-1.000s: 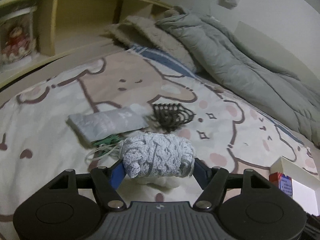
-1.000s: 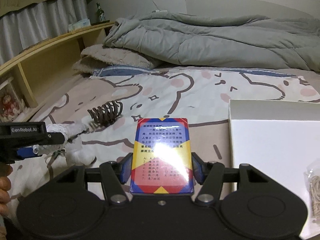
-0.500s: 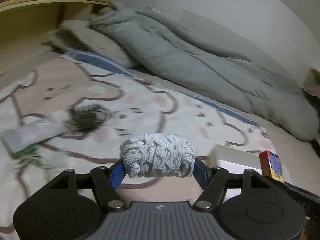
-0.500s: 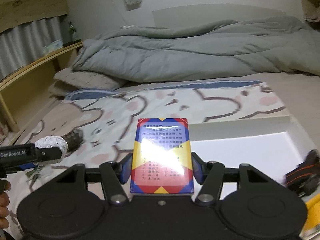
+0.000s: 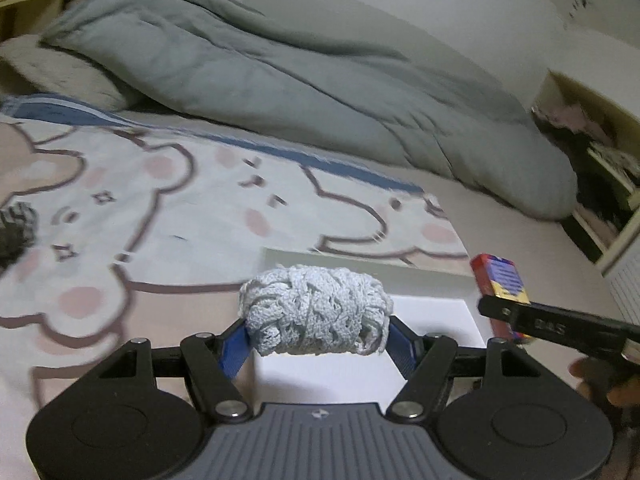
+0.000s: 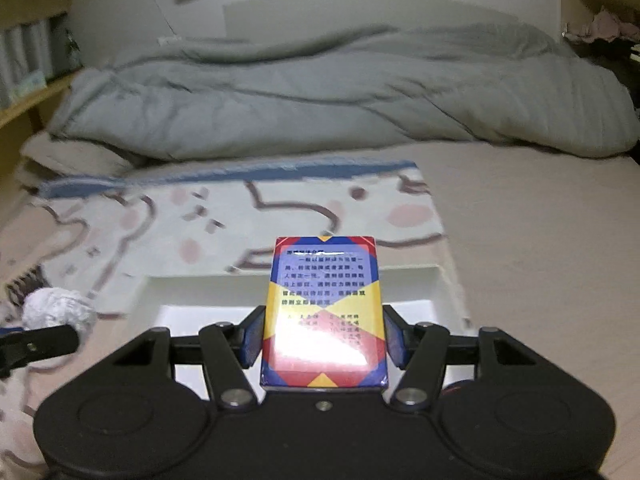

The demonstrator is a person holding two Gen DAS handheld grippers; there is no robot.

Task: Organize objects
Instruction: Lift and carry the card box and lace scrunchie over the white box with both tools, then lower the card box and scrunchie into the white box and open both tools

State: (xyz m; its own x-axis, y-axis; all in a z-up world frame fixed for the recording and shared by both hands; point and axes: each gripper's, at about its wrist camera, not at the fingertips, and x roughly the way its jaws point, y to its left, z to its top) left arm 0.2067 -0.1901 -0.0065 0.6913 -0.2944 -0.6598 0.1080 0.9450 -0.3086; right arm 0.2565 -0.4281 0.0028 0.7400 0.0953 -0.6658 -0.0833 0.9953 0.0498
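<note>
duvet (image 6: 320,96): big grey one, lying bunched up along the far side of the bed
bear sheet (image 5: 200,216): lying flat, blue stripe running along its far edge
pillow (image 5: 52,68): beige, peeking out from under the duvet's left end
shelf (image 6: 28,92): wooden, standing at far left

Our left gripper (image 5: 316,330) and right gripper (image 6: 324,338): each has blue finger pads, black linkage arms with silver screws and two round black discs; the left adds a ribbed grey centre plate.
</note>
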